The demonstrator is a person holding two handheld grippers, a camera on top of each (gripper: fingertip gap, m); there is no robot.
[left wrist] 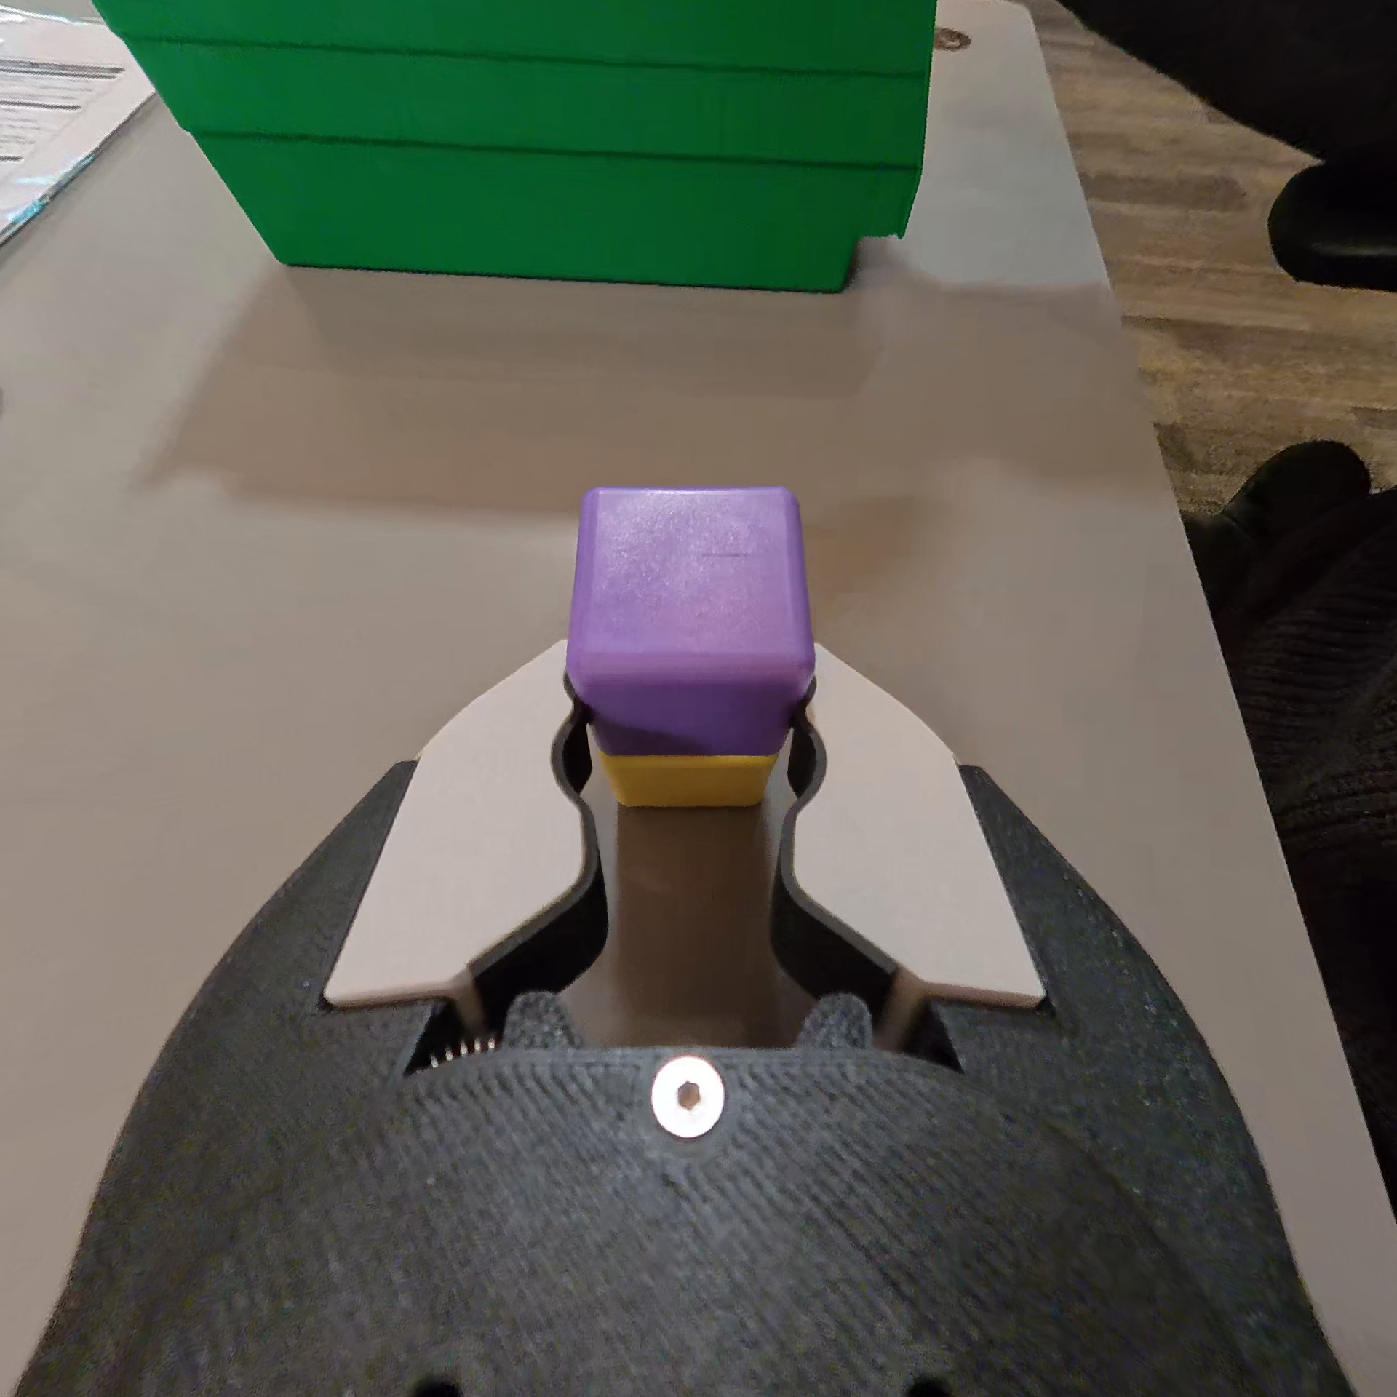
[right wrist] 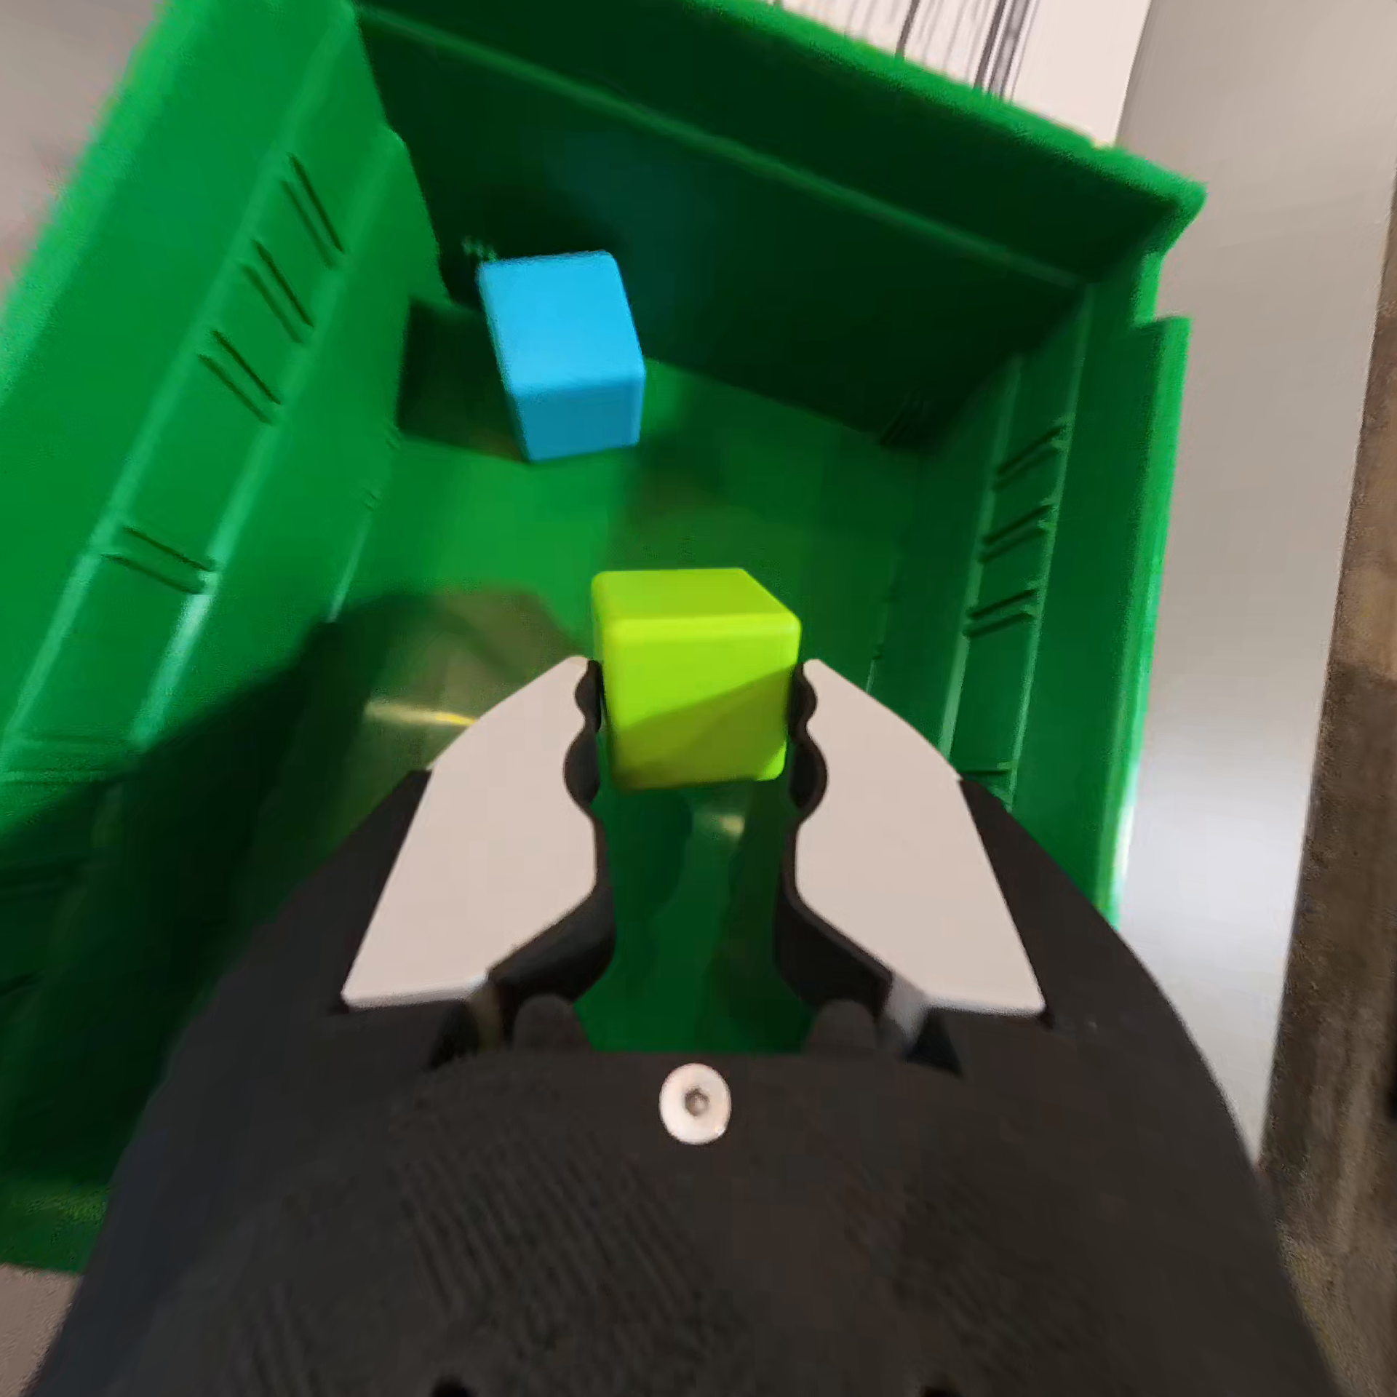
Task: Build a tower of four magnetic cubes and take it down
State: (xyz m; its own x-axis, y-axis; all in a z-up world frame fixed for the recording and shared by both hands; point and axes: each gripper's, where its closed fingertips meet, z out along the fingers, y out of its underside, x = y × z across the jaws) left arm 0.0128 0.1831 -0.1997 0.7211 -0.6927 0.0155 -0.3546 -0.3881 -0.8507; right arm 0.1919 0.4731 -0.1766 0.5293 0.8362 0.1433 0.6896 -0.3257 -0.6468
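In the left wrist view my left gripper (left wrist: 689, 699) is shut on a purple cube (left wrist: 688, 605) that sits on top of a yellow cube (left wrist: 688, 780) on the beige table (left wrist: 302, 529). A green bin (left wrist: 544, 144) stands farther ahead on the table. In the right wrist view my right gripper (right wrist: 695, 703) is shut on a lime-green cube (right wrist: 695, 680) and holds it inside the green bin (right wrist: 227, 378). A blue cube (right wrist: 563, 355) lies on the bin floor near the far left corner.
Papers (left wrist: 53, 113) lie at the table's far left. The table's right edge (left wrist: 1179, 529) drops to a wood-look floor (left wrist: 1225, 249), with dark objects (left wrist: 1338, 227) beyond it. A white panel (right wrist: 1247, 68) shows past the bin in the right wrist view. Spacing between my two grippers at the tips: around 35 cm.
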